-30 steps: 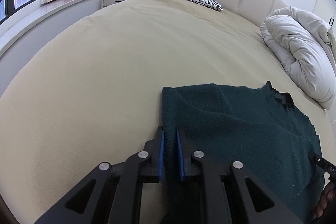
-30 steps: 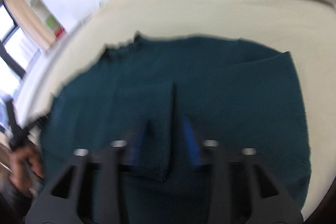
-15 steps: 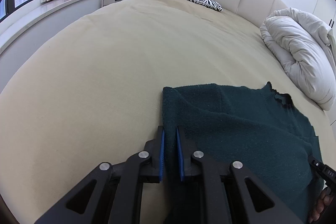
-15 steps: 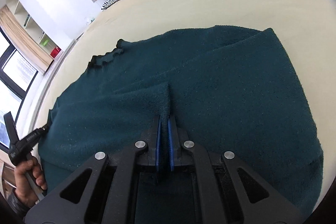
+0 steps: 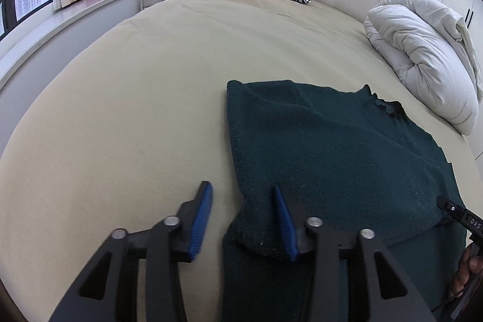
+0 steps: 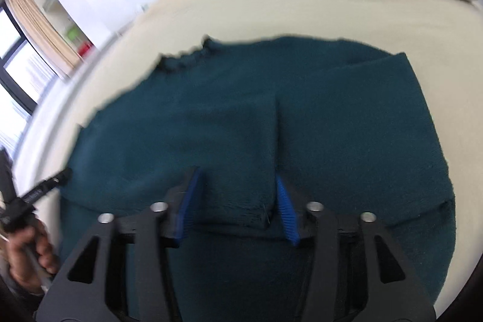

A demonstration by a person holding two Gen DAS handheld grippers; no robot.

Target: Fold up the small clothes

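Sweater, dark green and knitted, lies spread on the bed near its near edge and toward the right-hand side, with the neck pointing at the headboard and both side portions already turned inward over the body.

The step in hand looks like letting go of those turned-in flaps. To do it well, each hand-held gripper should back straight off along its own line, so the blue pads do not drag the knit and pull the fold open again (fuzzy knit catches easily). Then the flap edges want a check for lying flat before the bottom hem is taken up toward the neck.

The left hand-held gripper stands partly open, its jaws having just been opening; the folded left edge of the sweater lies between them, but neither pad presses on it. The right hand-held gripper is likewise partly open, jaws just parted, with the free edge of the right flap lying loose between the pads.

The left wrist view shows the sweater's left fold line sharp against the bed, and the white duvet heaped at the bed's far right edge. The right wrist view, though blurred, shows the seam where one flap overlaps the body, and the person's left hand.
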